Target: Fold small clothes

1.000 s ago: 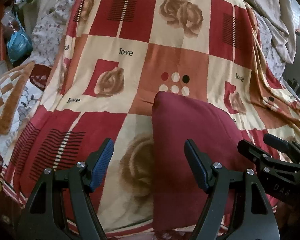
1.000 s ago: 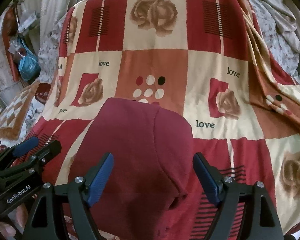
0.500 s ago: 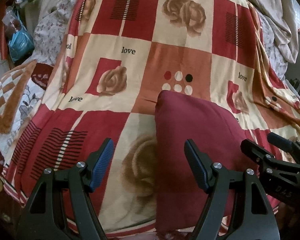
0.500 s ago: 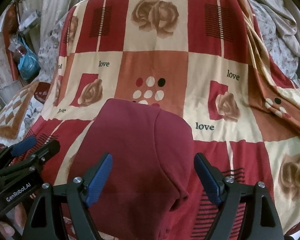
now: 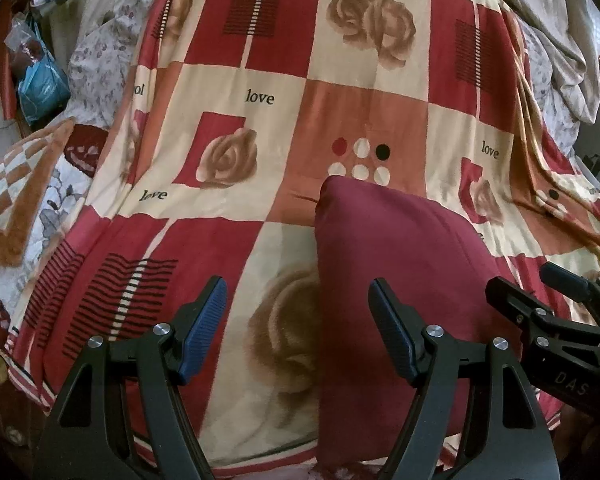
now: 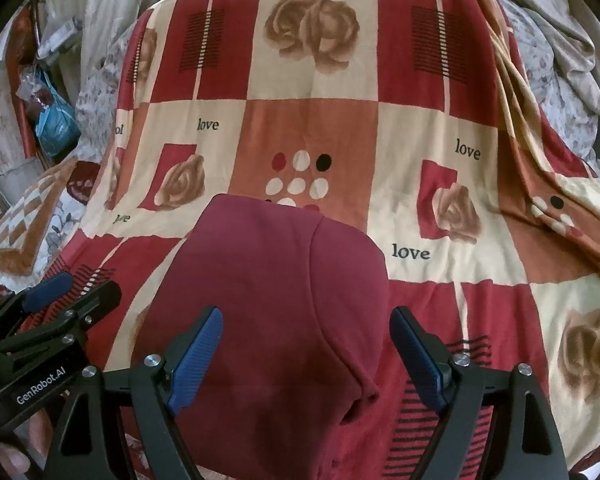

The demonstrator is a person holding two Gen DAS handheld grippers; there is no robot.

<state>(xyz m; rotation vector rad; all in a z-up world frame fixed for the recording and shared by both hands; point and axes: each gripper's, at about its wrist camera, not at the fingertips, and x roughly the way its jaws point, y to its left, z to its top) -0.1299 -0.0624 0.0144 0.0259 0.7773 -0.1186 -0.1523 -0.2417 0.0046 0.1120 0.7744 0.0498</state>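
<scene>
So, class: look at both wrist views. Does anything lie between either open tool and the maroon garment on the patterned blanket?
Nothing visible does. The maroon garment lies bare on the blanket. The right tool hangs open directly over it, and the left tool is open at its left edge.

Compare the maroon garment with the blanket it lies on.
The maroon garment is one plain colour; the blanket is checked with roses and the word "love". The garment is a small folded piece; the blanket is spread wide and hangs in folds at the right. Both are soft cloth in red tones.
</scene>
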